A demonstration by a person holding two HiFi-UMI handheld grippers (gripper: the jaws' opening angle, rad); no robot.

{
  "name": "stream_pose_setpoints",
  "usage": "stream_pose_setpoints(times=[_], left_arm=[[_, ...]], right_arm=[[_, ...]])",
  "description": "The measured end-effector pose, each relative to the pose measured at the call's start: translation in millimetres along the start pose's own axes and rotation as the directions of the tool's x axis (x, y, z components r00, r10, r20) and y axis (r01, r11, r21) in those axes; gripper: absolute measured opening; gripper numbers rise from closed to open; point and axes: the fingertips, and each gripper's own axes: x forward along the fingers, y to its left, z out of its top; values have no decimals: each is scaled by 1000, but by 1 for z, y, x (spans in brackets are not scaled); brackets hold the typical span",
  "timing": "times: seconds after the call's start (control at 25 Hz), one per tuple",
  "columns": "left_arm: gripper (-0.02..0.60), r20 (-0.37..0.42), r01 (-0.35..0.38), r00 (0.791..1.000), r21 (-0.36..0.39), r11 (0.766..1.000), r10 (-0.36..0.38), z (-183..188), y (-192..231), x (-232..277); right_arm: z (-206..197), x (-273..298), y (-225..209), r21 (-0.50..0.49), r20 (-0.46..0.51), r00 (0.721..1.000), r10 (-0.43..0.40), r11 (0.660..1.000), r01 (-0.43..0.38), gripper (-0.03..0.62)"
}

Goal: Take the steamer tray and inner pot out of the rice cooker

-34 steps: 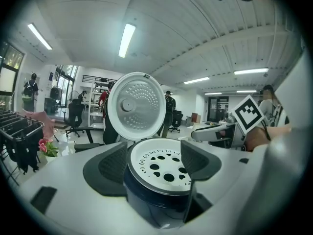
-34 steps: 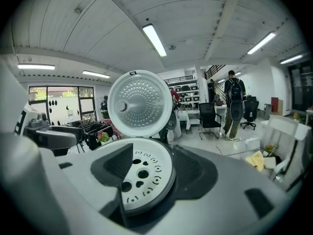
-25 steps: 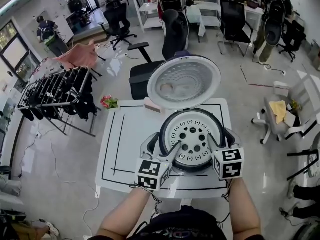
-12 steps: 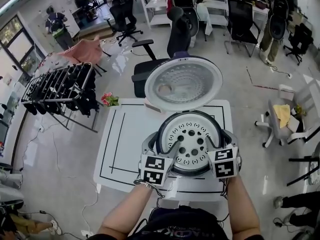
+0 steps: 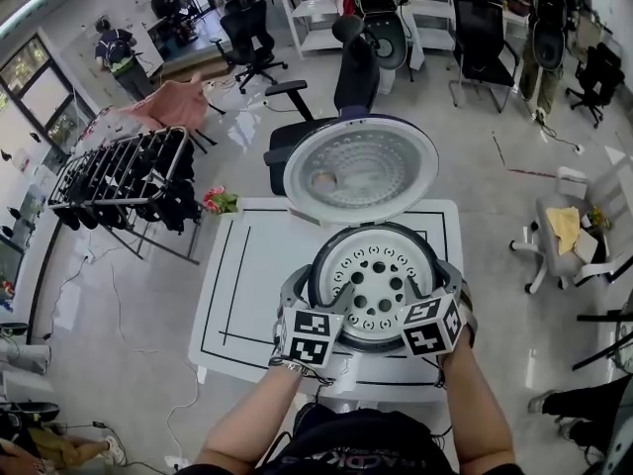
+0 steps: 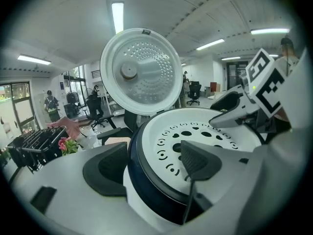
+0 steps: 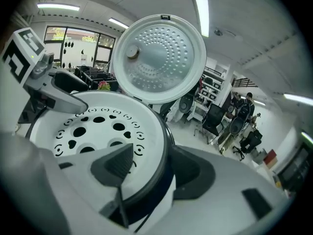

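Black-padded and spread wide, straddled the near rim of the rice cooker (image 5: 294, 290) with the left gripper (image 6: 146, 163) and the right gripper (image 7: 154, 168) alike: one finger outside the wall, one over the steamer tray (image 5: 376, 280). Clamped nothing. Saw the white, holed tray seated inside the cooker on the counter (image 5: 252, 265). Found the lid (image 5: 361, 169) raised behind.

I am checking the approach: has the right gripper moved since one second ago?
Yes: judged against the steamer tray in the head view, the right gripper has shifted left, in toward the tray.
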Motion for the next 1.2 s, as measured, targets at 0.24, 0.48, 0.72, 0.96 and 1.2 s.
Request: stream_pose_setpoints(times=[0.24,0.48,0.72,0.96,1.2], left_arm=[[335,1,43,999,7,999,-43,4,-3,1],[336,14,109,994,43,993,-110,3,-5,6],[341,14,184,983,43,982,-185,13,-10,-1],[339,23,237,971,76,969,-239,20,-9,-1],[337,35,271,961,85,959,-274,23,-3,-3]], right_arm=[[1,0,-4,4,-18,999,-35,999,35,221],[-1,1,-7,17,-65,992,-109,994,110,196],[-7,-1,-15,57,-105,977,-183,980,190,176],[-5,-13,-21,95,-107,961,-255,959,266,163],[2,-31,-16,122,-80,944,-319,937,327,124]])
